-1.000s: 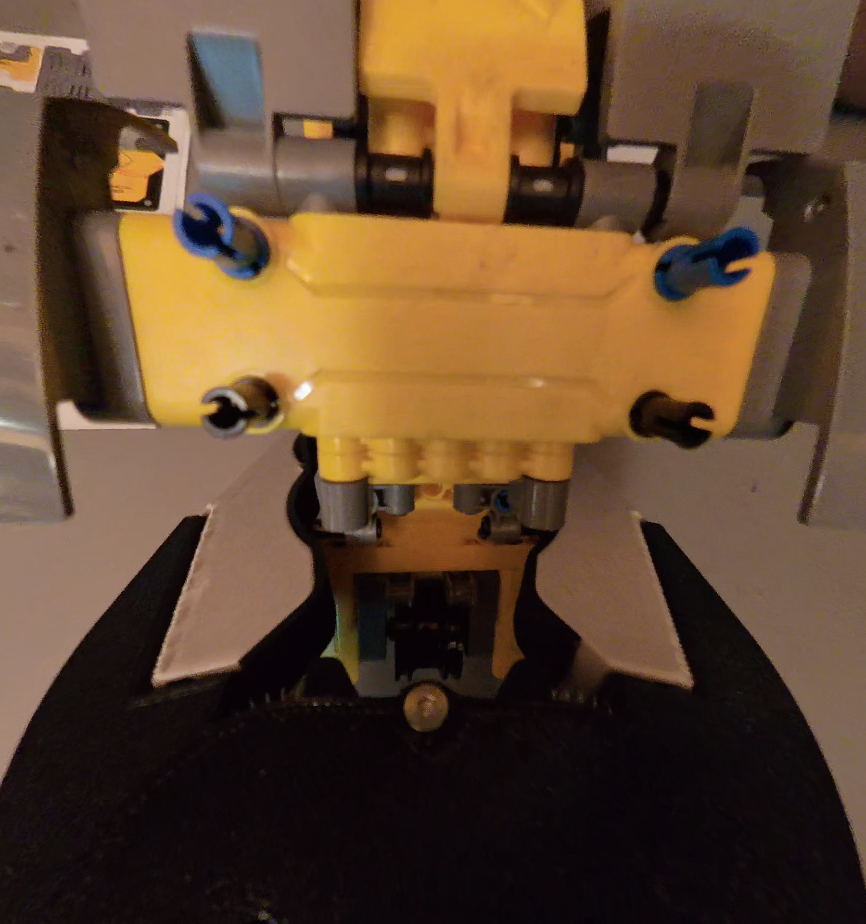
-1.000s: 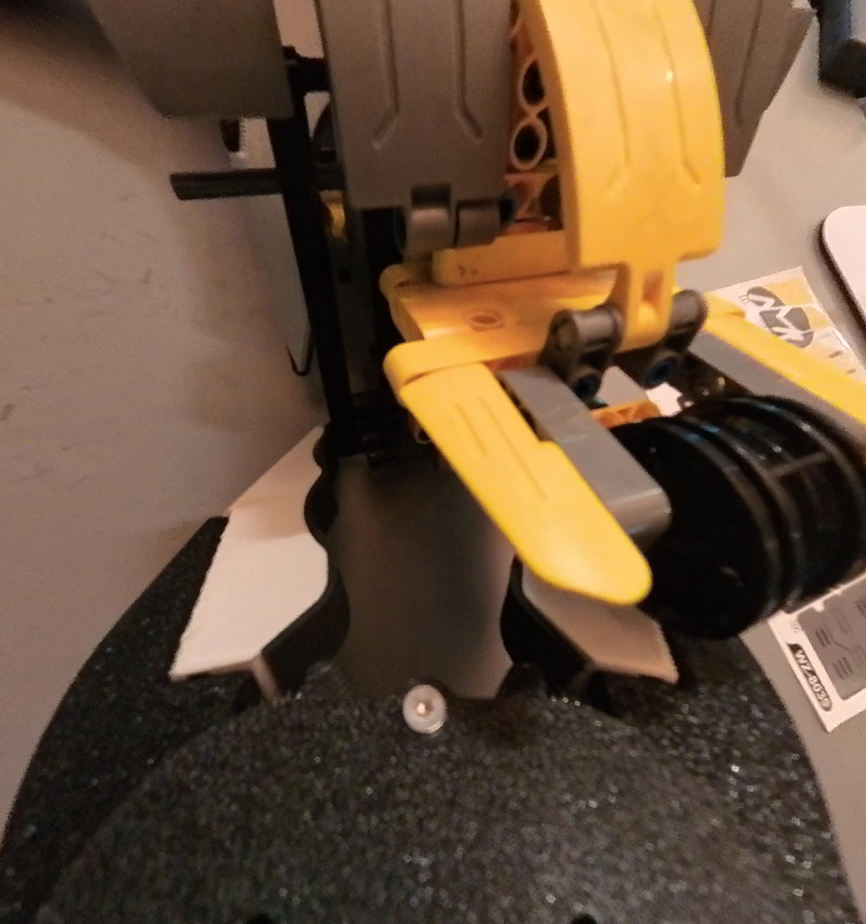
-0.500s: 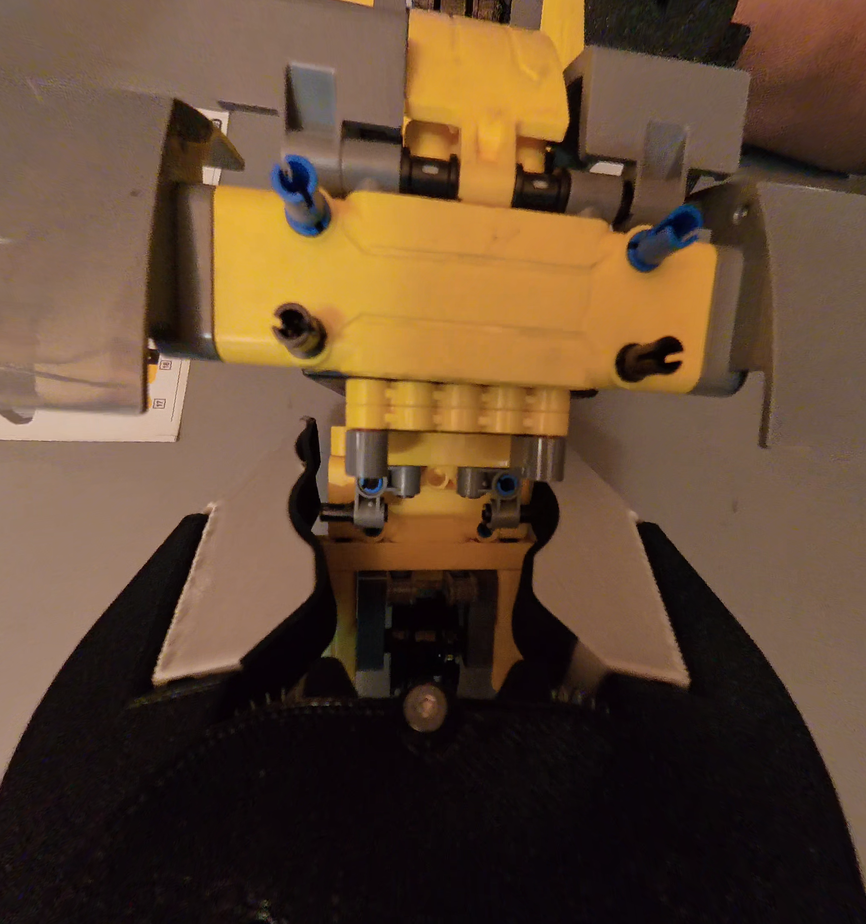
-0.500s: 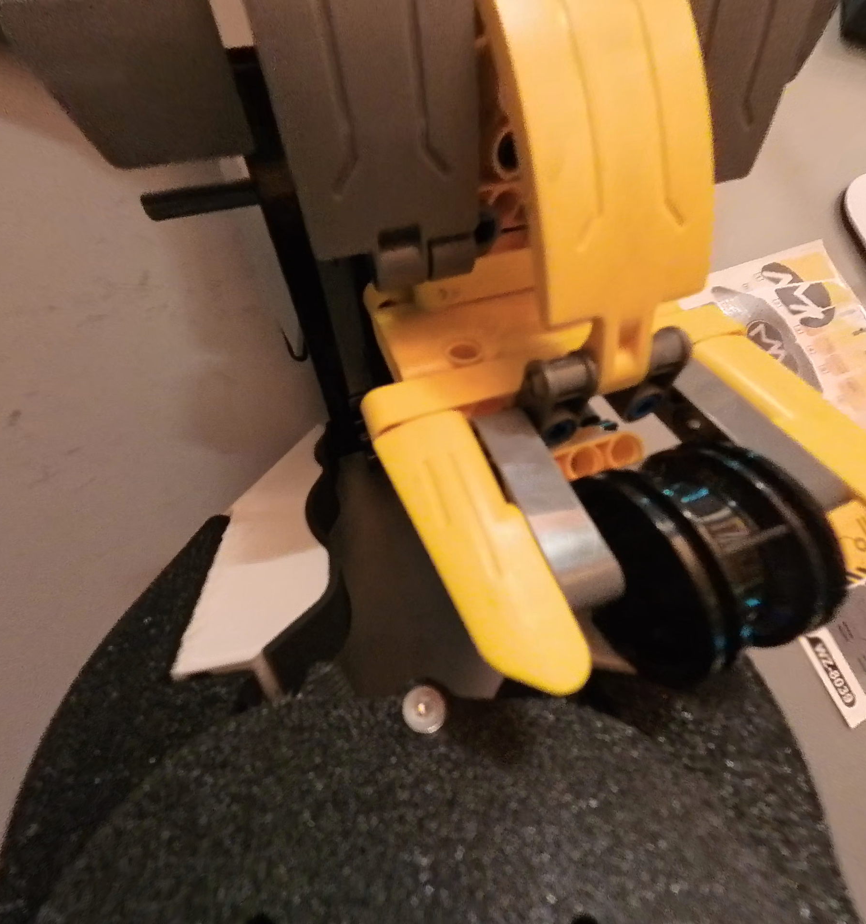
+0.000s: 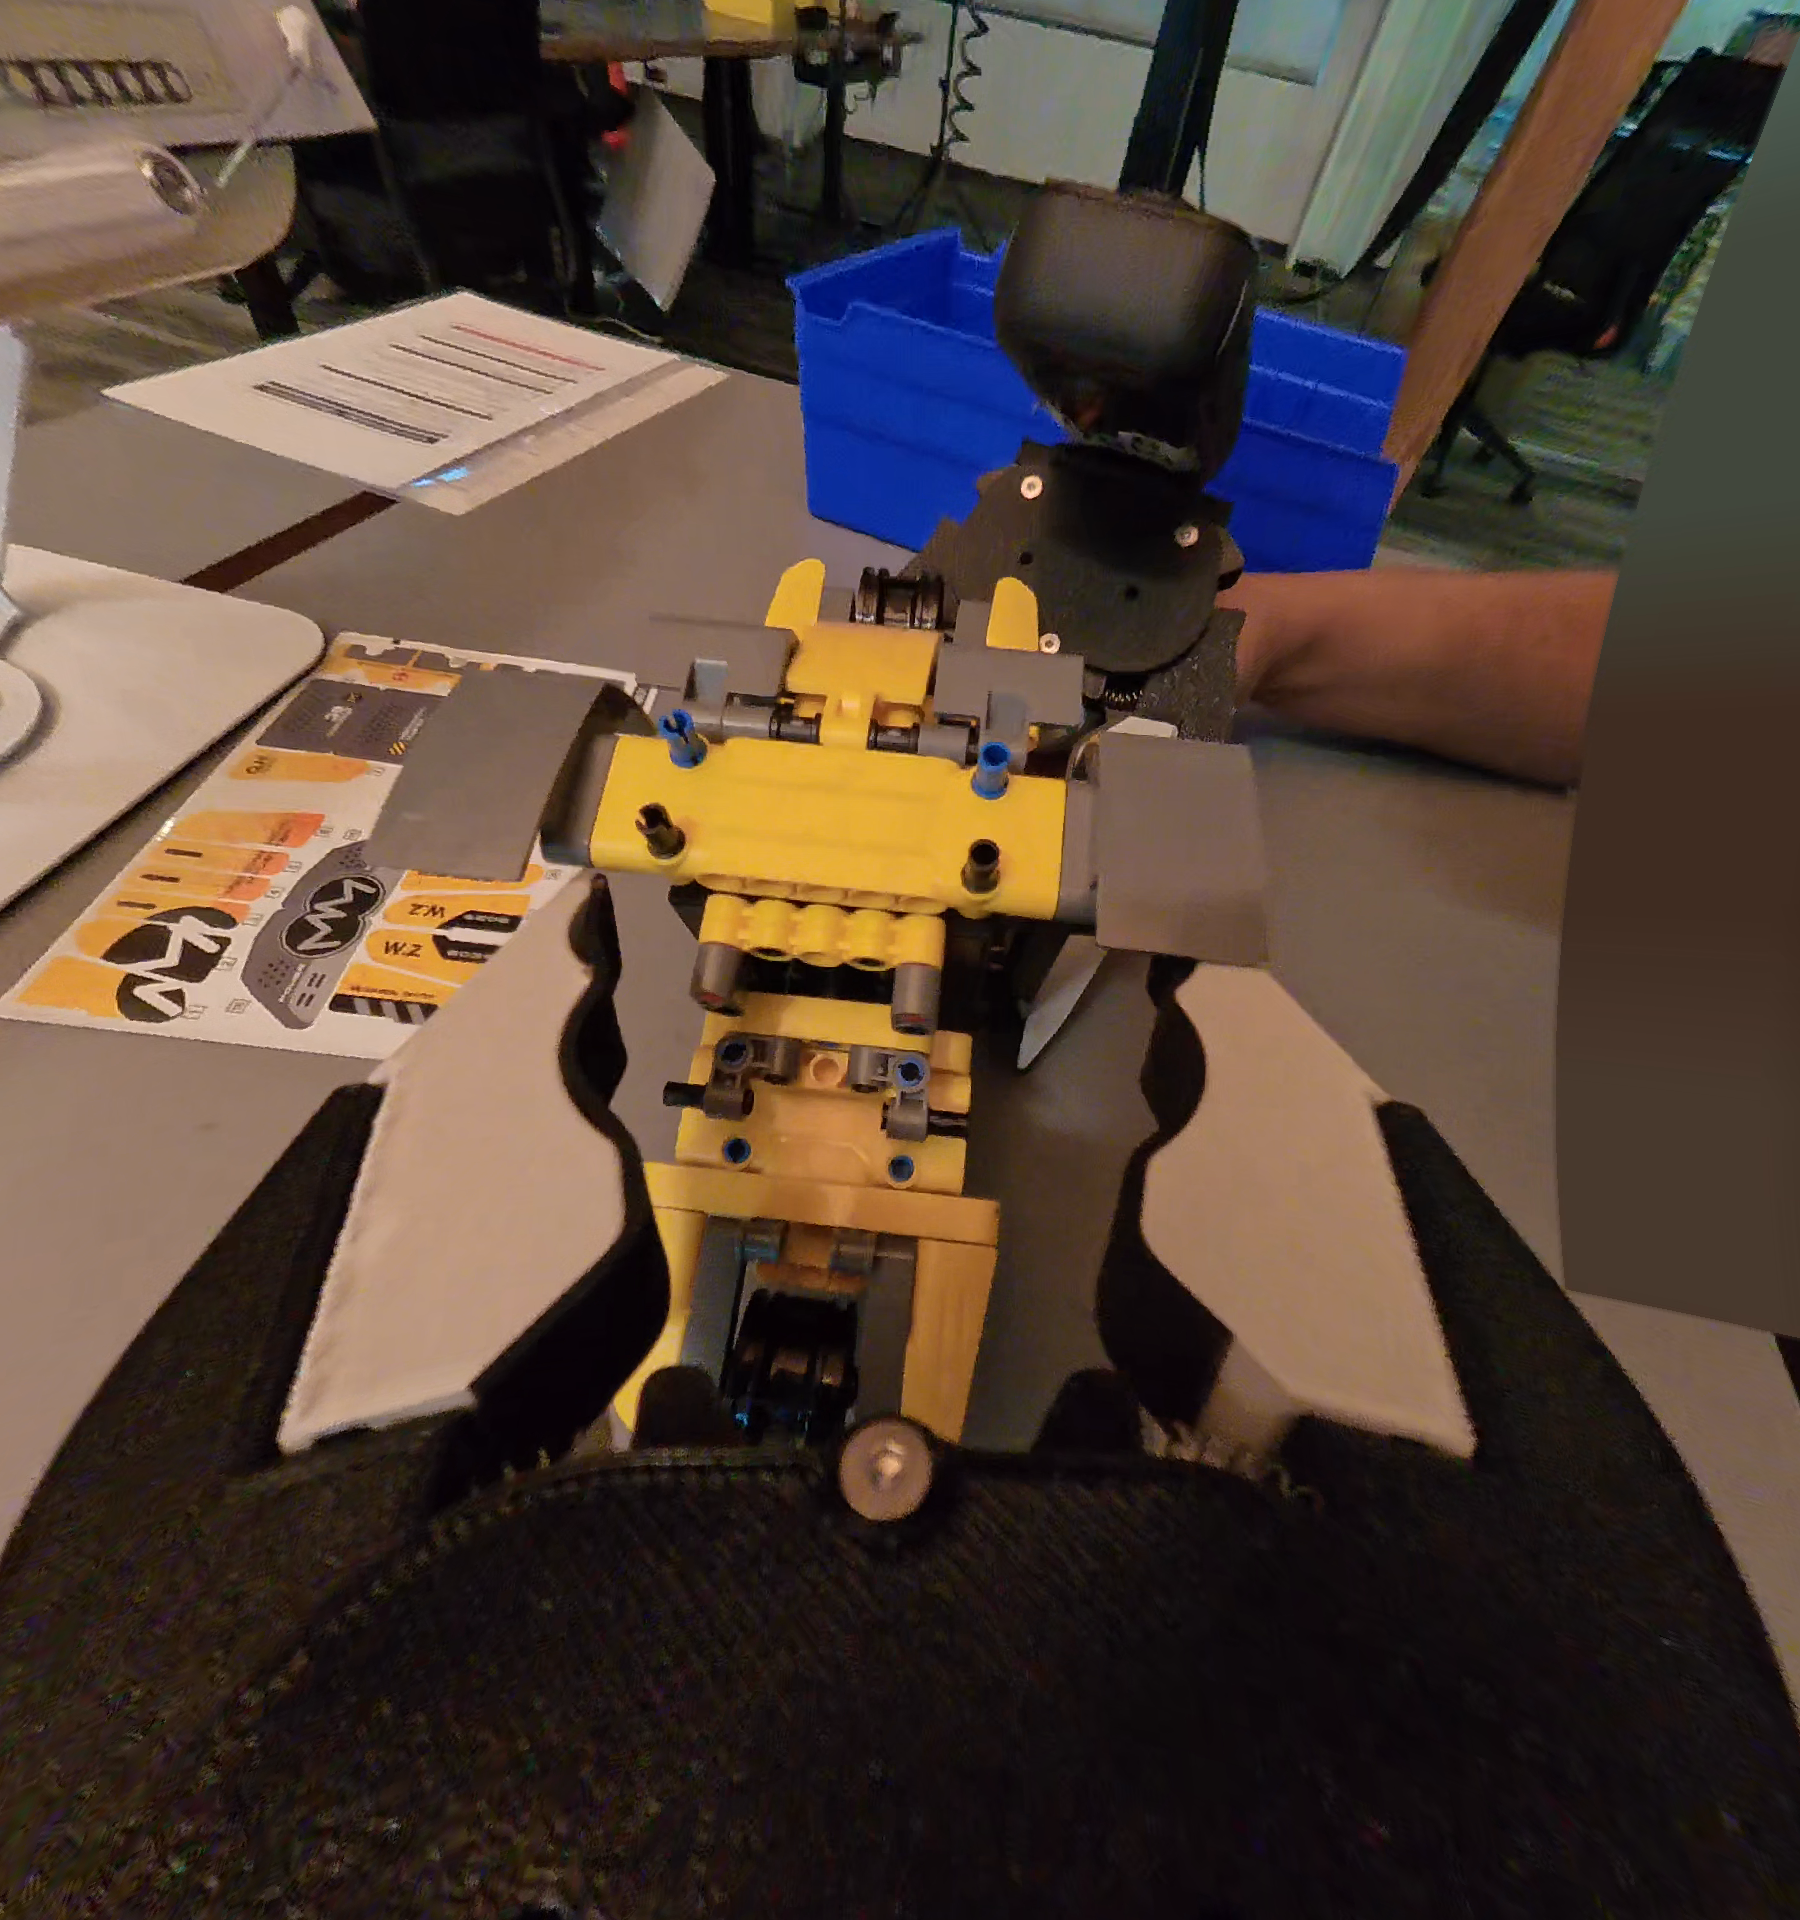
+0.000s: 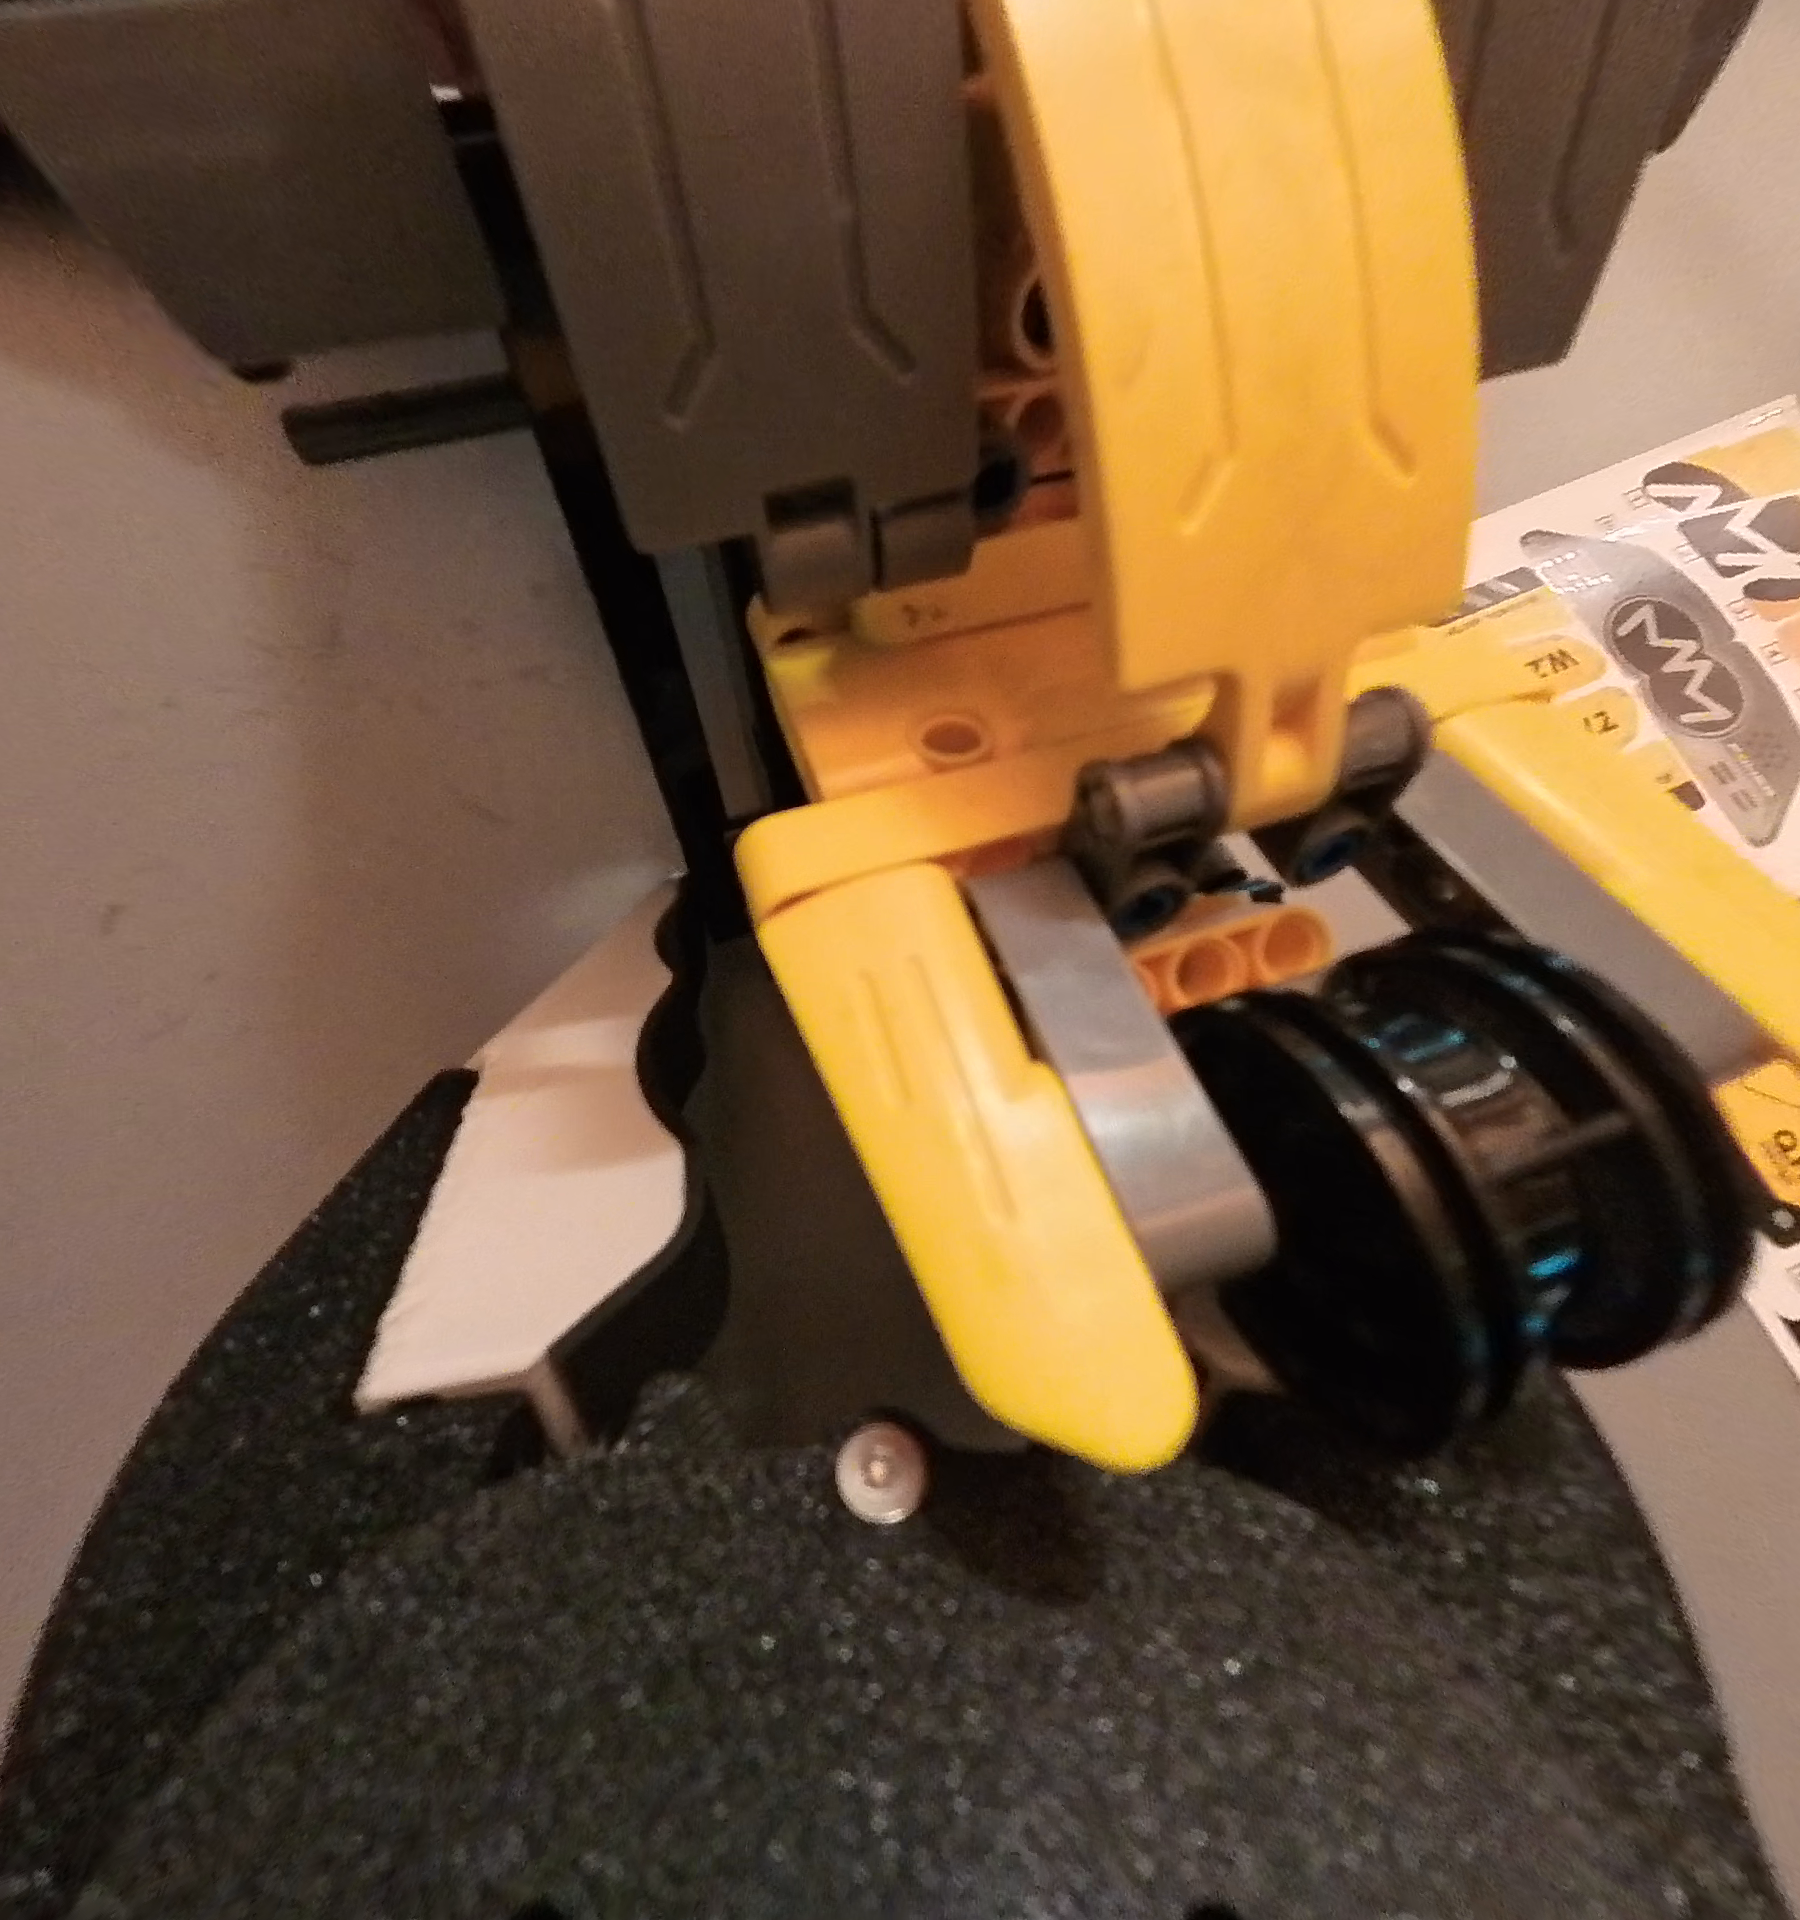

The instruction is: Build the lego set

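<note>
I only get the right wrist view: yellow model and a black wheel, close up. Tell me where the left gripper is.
Observer: The left gripper faces the model from the opposite end. That end lies between its jaws, though I cannot tell whether they grip it.
Operator: Report what stands past the model.
Observer: A blue bin stands beyond the model's far end.
Operator: Name anything else close by.
Observer: A person's forearm lies along the table, to the right of the model in the left wrist view.
</note>
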Tool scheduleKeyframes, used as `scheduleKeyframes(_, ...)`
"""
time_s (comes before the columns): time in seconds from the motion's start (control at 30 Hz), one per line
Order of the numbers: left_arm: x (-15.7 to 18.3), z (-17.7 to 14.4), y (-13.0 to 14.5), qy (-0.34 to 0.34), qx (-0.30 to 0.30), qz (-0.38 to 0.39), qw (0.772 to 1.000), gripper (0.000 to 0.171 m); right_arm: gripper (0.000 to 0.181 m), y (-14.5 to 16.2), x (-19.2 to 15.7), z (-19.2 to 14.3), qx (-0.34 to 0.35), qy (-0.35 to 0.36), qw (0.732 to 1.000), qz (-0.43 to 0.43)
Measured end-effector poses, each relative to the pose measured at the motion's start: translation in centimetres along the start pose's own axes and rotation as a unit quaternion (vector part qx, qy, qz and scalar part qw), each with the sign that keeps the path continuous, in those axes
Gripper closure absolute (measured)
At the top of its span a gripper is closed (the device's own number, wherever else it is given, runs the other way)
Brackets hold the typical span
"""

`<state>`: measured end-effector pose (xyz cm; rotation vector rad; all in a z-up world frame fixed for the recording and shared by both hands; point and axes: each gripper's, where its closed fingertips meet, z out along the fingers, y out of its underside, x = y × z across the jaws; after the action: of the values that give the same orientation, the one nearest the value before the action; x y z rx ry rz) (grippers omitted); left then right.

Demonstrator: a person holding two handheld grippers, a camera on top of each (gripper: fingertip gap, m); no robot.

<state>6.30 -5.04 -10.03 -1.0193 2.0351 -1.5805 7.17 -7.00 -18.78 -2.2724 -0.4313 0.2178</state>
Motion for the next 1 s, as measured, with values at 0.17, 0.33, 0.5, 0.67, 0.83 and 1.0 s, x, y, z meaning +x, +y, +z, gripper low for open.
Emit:
scheduleKeyframes(0.17, 0.46, 0.06, 0.19, 0.028, 0.008, -0.009, 1.000, 0.088, 0.114, 0.02, -0.01, 0.01, -0.001, -0.002, 1.000, 0.003)
scheduleKeyframes(0.33, 0.21, -0.06, 0.04, 0.035, 0.024, -0.016, 0.999, 0.096, 0.114, 0.04, -0.03, 0.03, -0.002, -0.003, 1.000, 0.002)
scheduleKeyframes(0.5, 0.13, -0.01, -0.34, 0.030, 0.045, -0.011, 0.998, 0.097, 0.114, 0.05, -0.05, 0.05, -0.002, -0.004, 1.000, 0.005)
scheduleKeyframes(0.67, -0.01, 0.11, -0.54, 0.014, 0.056, 0.004, 0.998, 0.098, 0.114, 0.06, -0.02, 0.07, -0.002, -0.003, 1.000, 0.007)
scheduleKeyframes(0.83, -0.12, 0.23, -0.57, -0.001, 0.066, 0.017, 0.998, 0.099, 0.114, 0.10, 0.00, 0.08, -0.003, -0.004, 1.000, 0.010)
scheduleKeyframes(1.0, -0.21, 0.31, -0.61, -0.007, 0.065, 0.023, 0.998, 0.099, 0.114, 0.11, -0.01, 0.08, -0.003, -0.006, 1.000, 0.013)
